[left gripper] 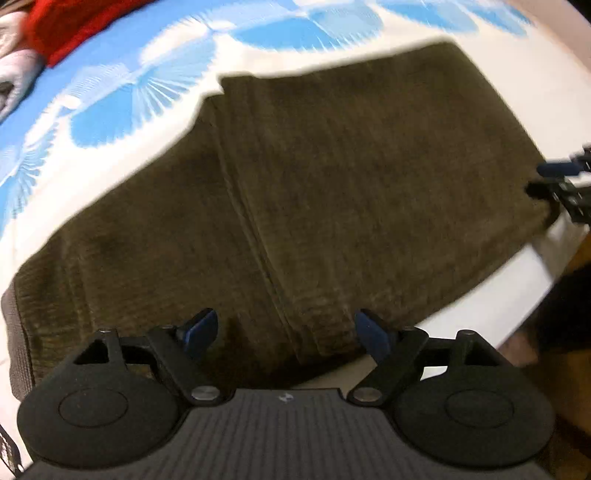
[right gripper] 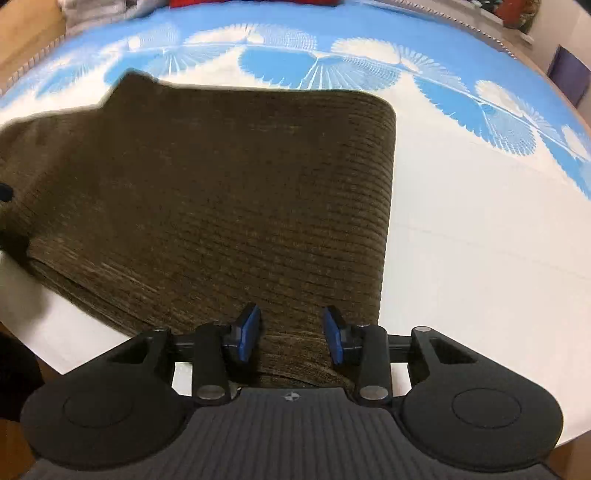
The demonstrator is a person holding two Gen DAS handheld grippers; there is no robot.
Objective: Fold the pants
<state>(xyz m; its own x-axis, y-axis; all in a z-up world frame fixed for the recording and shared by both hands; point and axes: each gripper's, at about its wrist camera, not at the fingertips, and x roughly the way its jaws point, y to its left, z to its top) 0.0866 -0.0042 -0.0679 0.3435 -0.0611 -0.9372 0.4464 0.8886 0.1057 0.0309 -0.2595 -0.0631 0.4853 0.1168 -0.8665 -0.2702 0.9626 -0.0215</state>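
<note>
Hovering both tools, left tool point(left gripper: 287, 334) and right tool point(right gripper: 291, 334) apart over the near edge of the folded pants point(right gripper: 221, 192) on the bed point(right gripper: 480, 240); closing shallow risks pinching only the top layer, so the fold slides apart.

A home bedroom is suggested by the wide bed sheet point(right gripper: 461, 229), white and printed with blue fan shapes, by which the whole work surface is covered. Clothes are piled at its far edge: something red point(left gripper: 70, 26) beside pale laundry point(left gripper: 14, 62), though blurred. A wooden board point(right gripper: 26, 33), possibly the bed frame, is seen alongside.
</note>
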